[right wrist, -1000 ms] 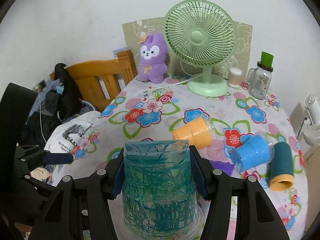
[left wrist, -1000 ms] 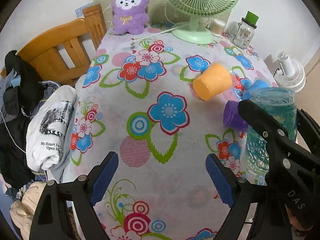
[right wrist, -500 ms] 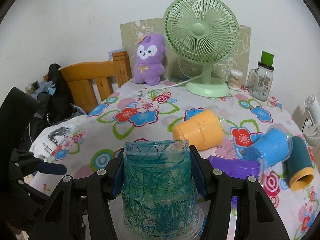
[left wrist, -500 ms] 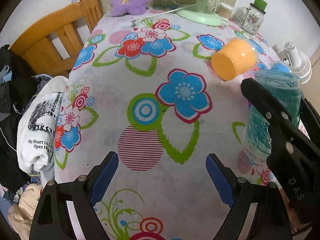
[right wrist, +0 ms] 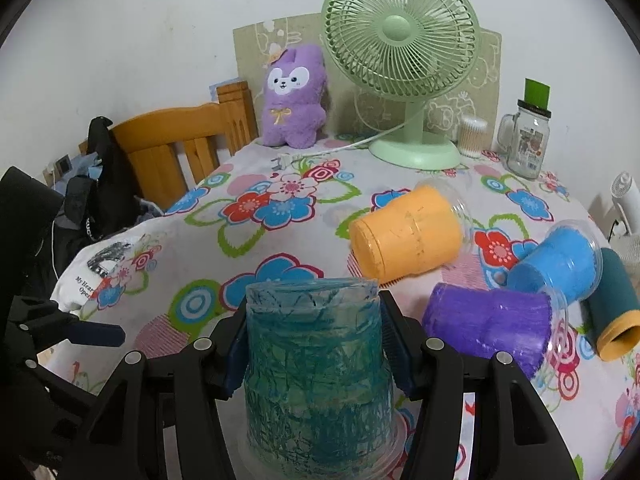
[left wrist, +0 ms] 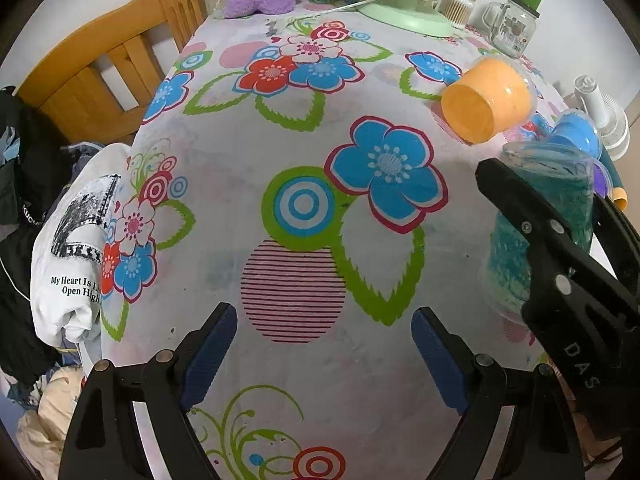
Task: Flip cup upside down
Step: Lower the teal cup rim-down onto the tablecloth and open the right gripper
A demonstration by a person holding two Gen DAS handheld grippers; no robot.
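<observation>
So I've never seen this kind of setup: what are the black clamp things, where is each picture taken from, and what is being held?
A person holds a two-finger gripper in each hand, with a fisheye camera on each looking along its fingers. The left camera shows the left gripper open and empty above the flowered tablecloth. The right camera shows the right gripper clamped on a teal cup that stands upside down, wide rim at the bottom. Orange, blue and purple cups lie on their sides. A green fan and purple plush stand behind.

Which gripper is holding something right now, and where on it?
The right gripper clamps the teal cup across its upper side walls, wide rim downward. The left gripper is open, empty.
</observation>
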